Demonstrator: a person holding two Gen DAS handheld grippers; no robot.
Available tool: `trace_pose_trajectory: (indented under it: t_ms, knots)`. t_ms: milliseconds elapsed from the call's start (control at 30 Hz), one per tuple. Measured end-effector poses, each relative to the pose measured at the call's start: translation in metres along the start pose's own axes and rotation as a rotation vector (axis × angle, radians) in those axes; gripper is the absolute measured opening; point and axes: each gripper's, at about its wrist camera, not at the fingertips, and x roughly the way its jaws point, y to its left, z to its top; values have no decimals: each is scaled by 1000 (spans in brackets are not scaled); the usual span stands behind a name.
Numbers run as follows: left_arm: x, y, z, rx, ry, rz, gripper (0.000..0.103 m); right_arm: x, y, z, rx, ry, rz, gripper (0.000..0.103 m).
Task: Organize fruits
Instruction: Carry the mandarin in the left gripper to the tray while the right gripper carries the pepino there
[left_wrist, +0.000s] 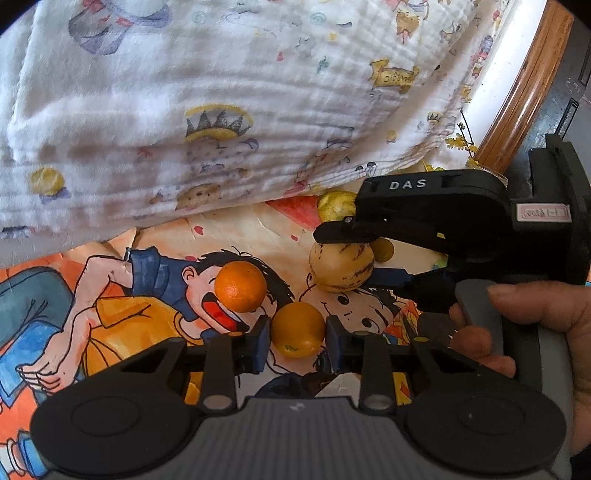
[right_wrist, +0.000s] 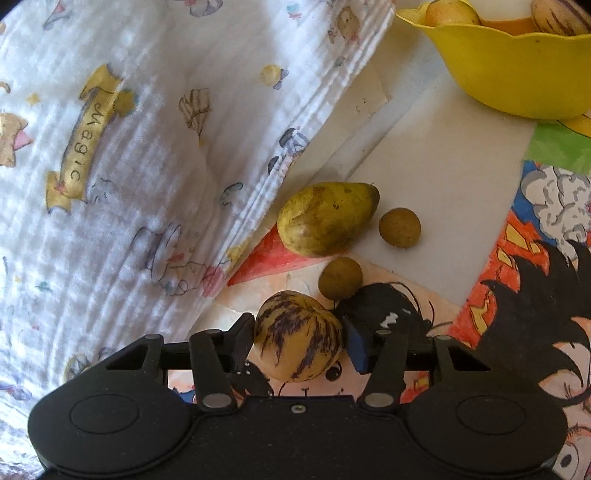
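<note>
In the left wrist view an orange (left_wrist: 297, 330) sits between the blue pads of my left gripper (left_wrist: 297, 334), which is shut on it. A second orange (left_wrist: 241, 286) lies just beyond, to the left. A pale yellow melon with purple stripes (left_wrist: 341, 267) lies further right, with my right gripper (left_wrist: 347, 258) around it from the side. In the right wrist view the striped melon (right_wrist: 299, 336) fills the gap of the right gripper (right_wrist: 299, 341), and both pads touch it. It rests on the cartoon-printed table cover (right_wrist: 517, 295).
A white printed cloth (right_wrist: 129, 147) hangs over the left and back. A yellow-green fruit (right_wrist: 327, 218) and two small brown round fruits (right_wrist: 399, 227) (right_wrist: 340, 277) lie beyond the melon. A yellow bowl (right_wrist: 517, 74) holding fruit stands at the far right. A hand (left_wrist: 535, 314) holds the right gripper.
</note>
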Motion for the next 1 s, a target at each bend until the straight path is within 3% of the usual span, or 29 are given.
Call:
trace_pose_trajectory:
  t_ms: [667,1000]
  knots:
    - [-43,9,-11,14,0,24,34,-53,-5,-29,-7,29,54,53]
    - [-74,-1,-13,32,-29,24,34,-115,-6,-42,-25,-21,90,53]
